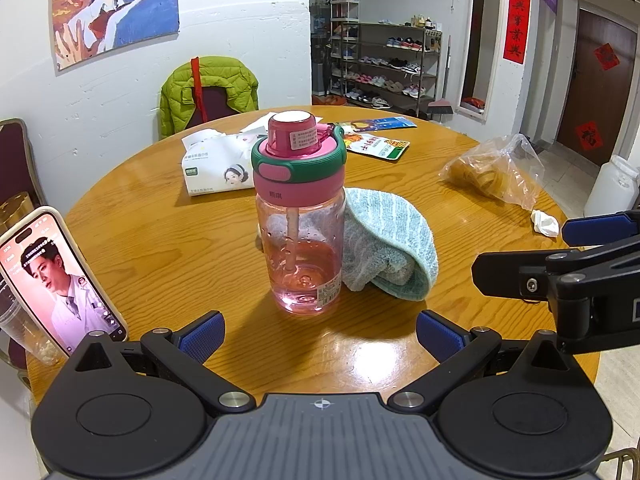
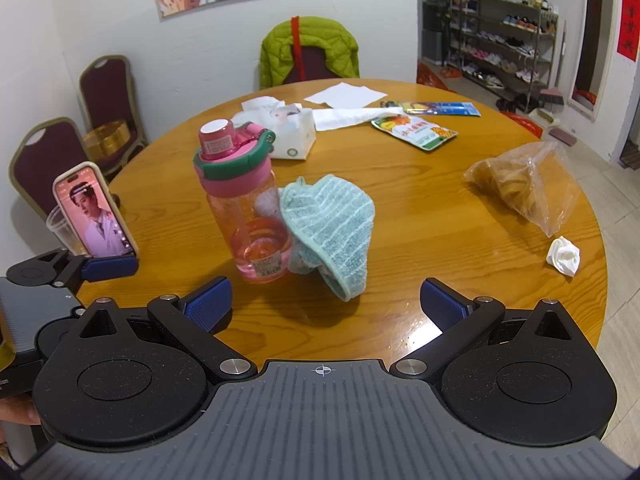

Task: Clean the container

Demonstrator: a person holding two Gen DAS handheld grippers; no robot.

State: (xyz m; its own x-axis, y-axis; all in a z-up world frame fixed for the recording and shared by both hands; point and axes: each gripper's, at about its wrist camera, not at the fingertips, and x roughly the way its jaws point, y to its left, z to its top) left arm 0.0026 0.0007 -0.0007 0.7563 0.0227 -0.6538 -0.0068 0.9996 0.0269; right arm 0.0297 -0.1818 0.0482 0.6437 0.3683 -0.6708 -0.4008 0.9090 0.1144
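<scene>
A clear pink water bottle point(image 1: 302, 236) with a pink and green lid stands upright on the round wooden table point(image 1: 160, 248), holding a little liquid. A crumpled teal striped cloth point(image 1: 390, 248) leans against its right side. My left gripper point(image 1: 318, 334) is open just in front of the bottle, nothing between its blue pads. In the right wrist view the bottle point(image 2: 242, 204) and the cloth point(image 2: 332, 224) sit ahead. My right gripper point(image 2: 326, 306) is open and empty, in front of the cloth.
A phone point(image 1: 56, 276) leans on a plastic cup at the left table edge. A tissue pack point(image 1: 218, 168), snack packets point(image 1: 376, 142), a plastic bag point(image 1: 496, 168) and a crumpled tissue point(image 1: 545, 222) lie further back and right. Chairs stand behind the table.
</scene>
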